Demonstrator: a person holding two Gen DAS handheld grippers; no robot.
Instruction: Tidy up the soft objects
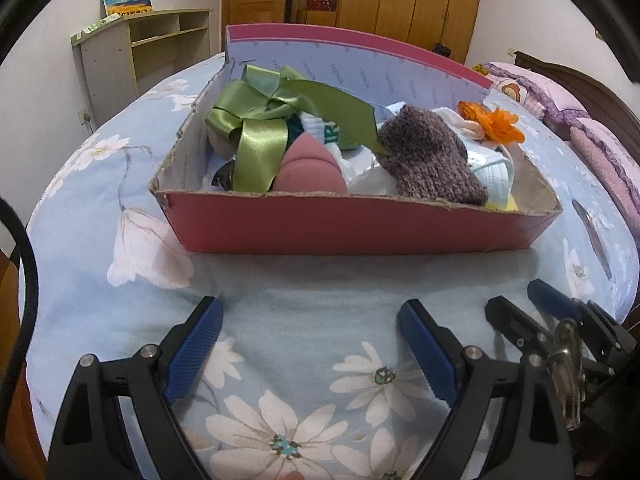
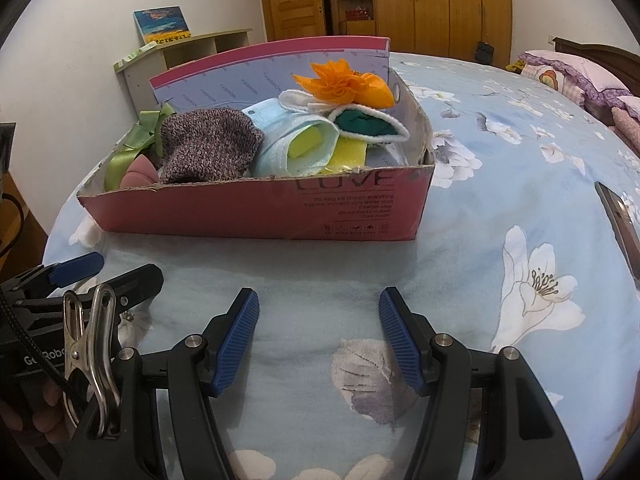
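A pink cardboard box (image 1: 340, 228) (image 2: 248, 216) sits on the floral bedsheet, filled with soft things. Inside lie a green satin ribbon (image 1: 256, 120), a pink sponge (image 1: 308, 172), a purple-brown knitted piece (image 1: 428, 152) (image 2: 208, 148), a light blue face mask (image 2: 296, 140) and an orange fabric flower (image 1: 500, 120) (image 2: 344, 84). My left gripper (image 1: 310, 316) hovers open over the bare sheet in front of the box, with nothing between its fingers. Just to its right, my right gripper (image 2: 318, 308) is also open and holds nothing.
The box lid (image 1: 360, 60) stands upright behind the box. Pink pillows (image 1: 560, 100) lie at the right of the bed. A dark phone-like object (image 2: 620, 216) rests on the sheet at the right. A shelf unit (image 1: 152, 48) and wooden wardrobes stand beyond the bed.
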